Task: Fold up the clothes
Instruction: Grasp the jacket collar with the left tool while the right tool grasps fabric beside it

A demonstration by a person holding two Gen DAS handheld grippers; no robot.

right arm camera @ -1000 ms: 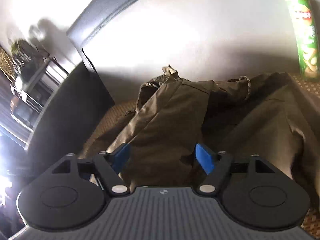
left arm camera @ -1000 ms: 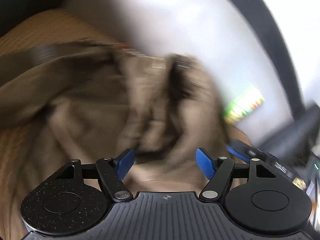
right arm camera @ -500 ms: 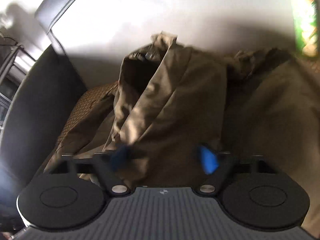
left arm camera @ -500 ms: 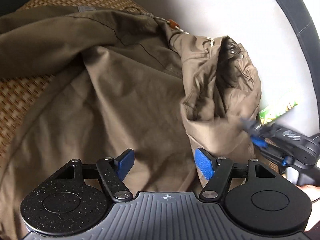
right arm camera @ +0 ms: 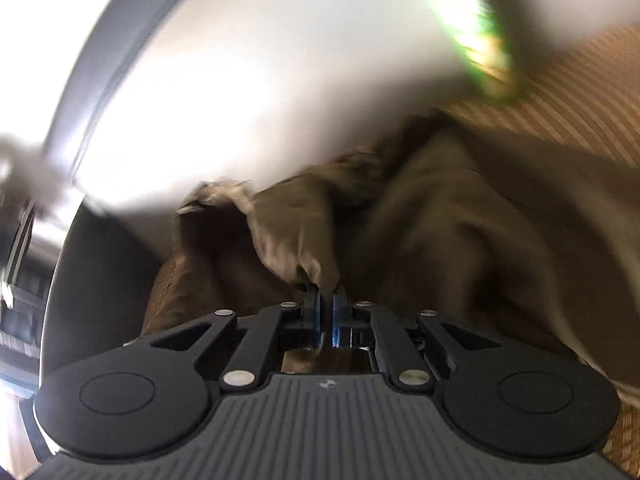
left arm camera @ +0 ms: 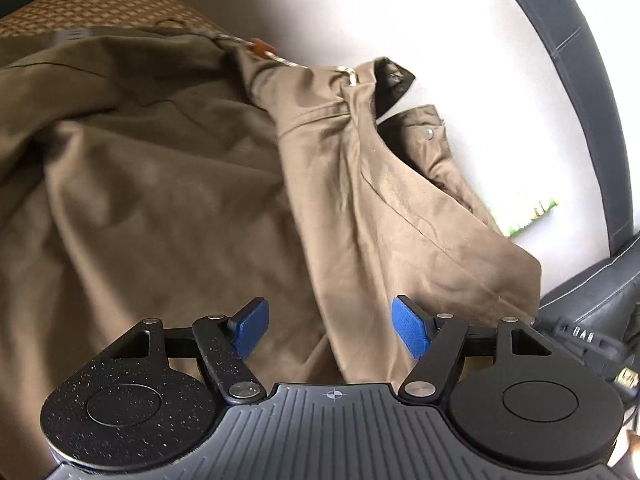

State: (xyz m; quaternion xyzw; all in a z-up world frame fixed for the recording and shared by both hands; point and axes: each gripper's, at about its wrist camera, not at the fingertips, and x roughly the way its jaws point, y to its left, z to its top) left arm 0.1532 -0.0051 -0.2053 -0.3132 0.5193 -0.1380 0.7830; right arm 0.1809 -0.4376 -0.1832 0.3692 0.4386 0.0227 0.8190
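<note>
A fold of brown trousers (right arm camera: 460, 216) on a woven mat (right arm camera: 580, 92) is clamped by the right gripper (right arm camera: 327, 306); the left gripper (left arm camera: 330, 330) is held spread, empty, above the cloth

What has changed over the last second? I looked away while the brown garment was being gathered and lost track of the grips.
The right tool closed from wide open and is now shut on a fold of the brown cotton garment; its view has rolled, so the green snack tube now leans. The left tool came in closer over the garment's bunched fold. It stays open, gripping nothing, and the garment still lies on the woven tan mat.
</note>
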